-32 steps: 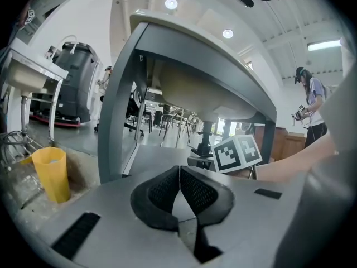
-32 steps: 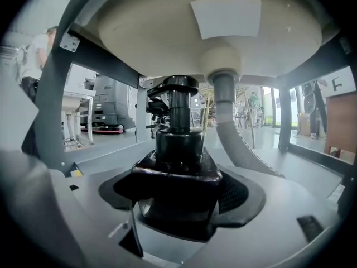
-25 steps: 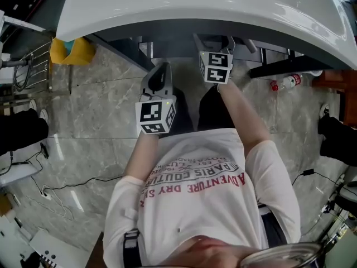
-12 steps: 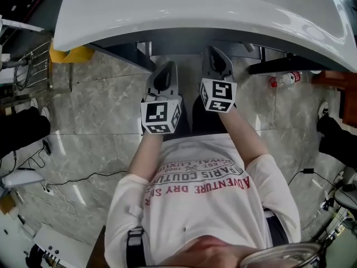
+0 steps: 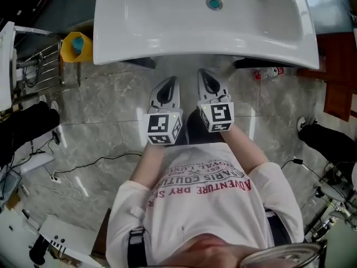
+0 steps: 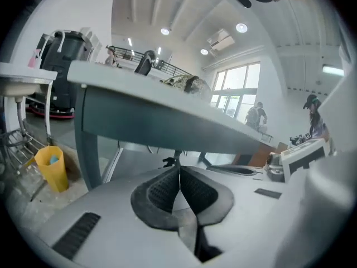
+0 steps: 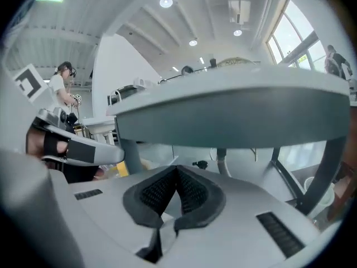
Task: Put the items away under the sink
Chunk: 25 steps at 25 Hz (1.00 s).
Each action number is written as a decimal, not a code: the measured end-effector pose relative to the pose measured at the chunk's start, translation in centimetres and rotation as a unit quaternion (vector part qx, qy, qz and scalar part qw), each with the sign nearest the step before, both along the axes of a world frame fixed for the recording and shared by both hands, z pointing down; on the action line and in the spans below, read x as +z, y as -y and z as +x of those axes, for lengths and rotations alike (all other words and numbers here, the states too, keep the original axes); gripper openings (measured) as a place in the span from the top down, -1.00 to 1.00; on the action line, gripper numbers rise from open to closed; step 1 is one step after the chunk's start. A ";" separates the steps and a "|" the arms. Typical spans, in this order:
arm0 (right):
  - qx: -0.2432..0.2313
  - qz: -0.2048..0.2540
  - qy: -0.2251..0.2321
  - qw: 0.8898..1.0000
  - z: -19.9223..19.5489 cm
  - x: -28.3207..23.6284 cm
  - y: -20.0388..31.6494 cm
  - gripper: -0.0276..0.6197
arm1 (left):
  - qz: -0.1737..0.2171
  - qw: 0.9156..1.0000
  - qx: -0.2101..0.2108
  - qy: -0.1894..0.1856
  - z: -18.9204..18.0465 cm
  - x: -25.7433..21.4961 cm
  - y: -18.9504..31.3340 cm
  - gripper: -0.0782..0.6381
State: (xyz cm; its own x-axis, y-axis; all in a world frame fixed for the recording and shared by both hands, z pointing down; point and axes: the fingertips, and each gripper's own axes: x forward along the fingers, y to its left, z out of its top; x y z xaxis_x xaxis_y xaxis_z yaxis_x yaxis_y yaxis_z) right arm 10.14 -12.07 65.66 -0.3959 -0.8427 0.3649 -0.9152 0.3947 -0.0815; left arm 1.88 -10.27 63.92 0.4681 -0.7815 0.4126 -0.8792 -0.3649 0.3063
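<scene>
In the head view there is one white sink [image 5: 139,32] at the top, with one drain [image 5: 213,3] in its basin. Two grippers are held side by side just below its front edge, above the marbled floor [image 5: 100,127]: the left gripper [image 5: 170,82] and the right gripper [image 5: 205,76]. Each carries one marker cube [image 5: 163,128]. One small bottle [image 5: 266,73] with red on it lies on the floor at the sink's front edge, on the right, well apart from both grippers. One yellow bucket [image 5: 77,46] stands near the sink's left corner, and one thin cable [image 5: 83,169] runs over the floor at the left.

In the left gripper view the two ribbed pads [image 6: 159,190] meet along one line, so the jaws are closed with nothing between them. The grey underside of the sink crosses the picture above them. One grey leg [image 6: 89,144] stands at the left, with the bucket just beside it. Two people [image 6: 257,115] stand far off by the windows.

In the right gripper view the jaws have just been closing. They are now pressed together and hold nothing. The sink's underside fills the view above, and one pale pipe [image 7: 221,162] hangs down behind the jaws.
</scene>
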 end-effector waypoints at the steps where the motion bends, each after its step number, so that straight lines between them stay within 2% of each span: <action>1: -0.003 0.001 0.002 1.000 0.1 -2.0 -0.4 0.84 | 0.000 1.000 0.000 0.000 0.3 -1.9 -0.5 0.70; 8: 0.008 0.004 0.021 1.000 2.7 -16.6 -3.5 0.84 | 0.021 1.000 0.009 0.006 2.8 -16.2 -3.1 0.71; 14: 0.017 0.022 0.028 0.999 5.5 -27.0 -6.8 0.84 | 0.067 0.998 0.006 0.002 5.0 -27.1 -6.0 0.70; 19: 0.032 0.068 0.040 0.996 7.5 -34.0 -8.2 0.84 | 0.124 0.992 0.003 0.006 5.9 -33.4 -7.8 0.71; 25: 0.028 0.114 0.055 0.992 8.1 -38.6 -11.3 0.84 | 0.187 0.982 0.002 0.018 6.2 -38.3 -10.5 0.71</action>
State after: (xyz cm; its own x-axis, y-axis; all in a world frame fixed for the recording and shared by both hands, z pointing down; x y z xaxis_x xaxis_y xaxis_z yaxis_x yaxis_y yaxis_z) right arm 18.22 -0.72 27.01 -0.3735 -0.9200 0.1188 -0.9265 0.3636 -0.0970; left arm 8.06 0.21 25.67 0.4618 -0.8798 0.1128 -0.8853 -0.4494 0.1194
